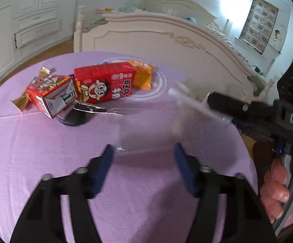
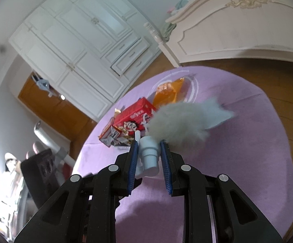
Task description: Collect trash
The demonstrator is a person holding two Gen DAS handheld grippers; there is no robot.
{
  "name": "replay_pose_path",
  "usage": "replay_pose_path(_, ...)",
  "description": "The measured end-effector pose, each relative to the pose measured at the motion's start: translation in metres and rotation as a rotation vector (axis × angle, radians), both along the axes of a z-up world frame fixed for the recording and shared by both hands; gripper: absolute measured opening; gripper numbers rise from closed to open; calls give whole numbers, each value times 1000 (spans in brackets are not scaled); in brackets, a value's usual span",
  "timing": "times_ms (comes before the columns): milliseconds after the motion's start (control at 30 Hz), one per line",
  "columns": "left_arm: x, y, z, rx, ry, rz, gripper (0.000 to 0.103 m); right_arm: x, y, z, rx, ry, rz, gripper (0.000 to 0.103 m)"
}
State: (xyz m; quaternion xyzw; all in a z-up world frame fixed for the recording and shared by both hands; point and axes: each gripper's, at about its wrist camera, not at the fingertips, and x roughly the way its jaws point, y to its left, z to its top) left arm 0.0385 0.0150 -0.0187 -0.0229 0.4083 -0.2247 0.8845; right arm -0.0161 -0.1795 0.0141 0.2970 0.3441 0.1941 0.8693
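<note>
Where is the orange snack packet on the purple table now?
In the left wrist view the orange snack packet lies at the far side of the purple tablecloth, touching the right end of the big red drink carton, before the white bed footboard.

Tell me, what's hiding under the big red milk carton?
Under the red milk carton pokes out a crinkly clear wrapper and a dark round thing, both on the purple tablecloth. The cartons cover most of that round thing, so what it is stays unclear.
</note>
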Motion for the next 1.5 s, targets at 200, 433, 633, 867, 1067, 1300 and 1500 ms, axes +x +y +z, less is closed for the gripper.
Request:
replay_pose_path(200, -13, 9, 6, -18, -21, -58, 41, -7, -10, 7, 27, -5, -2, 24)
replay_pose_path(433, -18, 14, 46, 112, -220, -154, 97, -4, -17, 2, 94, 17, 12, 24)
replay_pose_path(633, 2, -15, 44, 209, -213, -401, 97, -3, -16, -3, 112, 37, 29, 24)
replay_pose_path(867, -19, -48, 8, 399, -190, -576, 82, 0, -22, -10, 127, 62, 32, 24)
replay_pose_path(1067, -20, -28, 19, 275, -166, -456, 36, 1, -15, -14, 109, 77, 46, 24)
replay_pose_path(1300, -34, -9, 25, 229, -153, -415, 19, -12, 5, -9, -64, 52, 49, 42)
replay_pose_path(1500, -40, -16, 22, 225, -112, -434, 25, -21, 17, 13, -208, -41, 56, 54)
